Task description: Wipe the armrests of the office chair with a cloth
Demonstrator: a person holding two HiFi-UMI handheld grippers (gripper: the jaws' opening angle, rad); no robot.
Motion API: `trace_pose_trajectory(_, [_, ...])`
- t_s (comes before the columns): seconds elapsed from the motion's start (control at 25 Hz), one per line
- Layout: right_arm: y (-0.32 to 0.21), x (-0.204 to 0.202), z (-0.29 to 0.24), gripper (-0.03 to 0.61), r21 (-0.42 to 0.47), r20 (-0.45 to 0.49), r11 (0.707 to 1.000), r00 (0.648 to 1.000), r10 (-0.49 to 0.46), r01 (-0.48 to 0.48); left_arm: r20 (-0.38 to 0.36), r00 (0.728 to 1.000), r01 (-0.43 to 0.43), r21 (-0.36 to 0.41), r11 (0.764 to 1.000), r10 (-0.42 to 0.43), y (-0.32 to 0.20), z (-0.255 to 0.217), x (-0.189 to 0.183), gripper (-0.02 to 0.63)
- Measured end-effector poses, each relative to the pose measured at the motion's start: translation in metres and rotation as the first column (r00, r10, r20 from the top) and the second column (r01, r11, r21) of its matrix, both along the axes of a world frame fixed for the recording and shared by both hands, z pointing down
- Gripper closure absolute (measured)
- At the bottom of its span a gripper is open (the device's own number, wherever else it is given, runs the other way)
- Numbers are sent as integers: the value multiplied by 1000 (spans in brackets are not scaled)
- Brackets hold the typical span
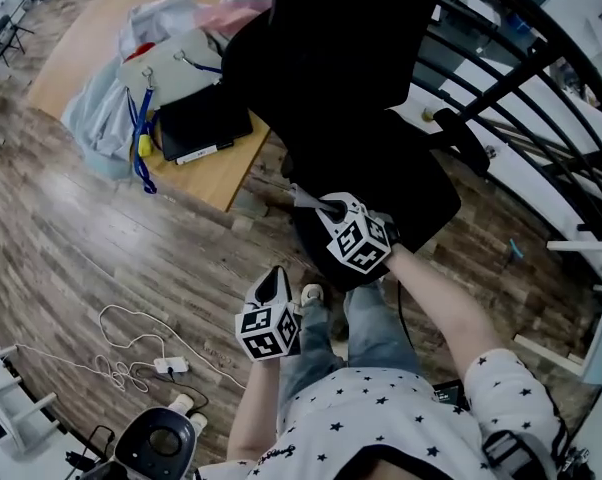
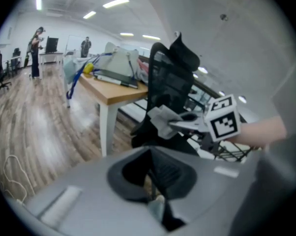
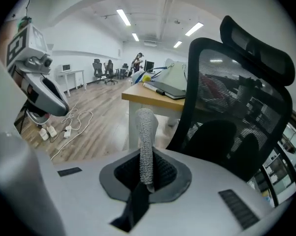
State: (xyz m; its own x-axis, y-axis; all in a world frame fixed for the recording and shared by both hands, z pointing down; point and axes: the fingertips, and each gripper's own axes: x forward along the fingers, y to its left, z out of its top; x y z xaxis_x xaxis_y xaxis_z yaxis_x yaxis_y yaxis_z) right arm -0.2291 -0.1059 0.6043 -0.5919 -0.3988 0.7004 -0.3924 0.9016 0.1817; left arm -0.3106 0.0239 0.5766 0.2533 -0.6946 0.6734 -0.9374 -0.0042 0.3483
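Glossy plank floor (image 1: 81, 228); nubbly grey cloth (image 3: 145, 141)

L tongs (image 1: 275, 280) closed, empty; R tongs (image 1: 311, 202) fwd, tight on cloth (image 3: 146, 141).

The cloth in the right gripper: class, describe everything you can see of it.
The cloth is light grey, knobbly-textured and soft, bunched into a narrow strip. The jaws of the right gripper are shut on one end, so it juts out from them beside the back of the office chair. Nothing else visibly touches it.
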Motion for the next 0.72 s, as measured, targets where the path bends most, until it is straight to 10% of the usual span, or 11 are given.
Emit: trace_pose_trajectory(0.72, [-1,-30,78,552,-34,-159,987,974,-160,157,9,1000,18,-81,997,-17,20,31,-10,606])
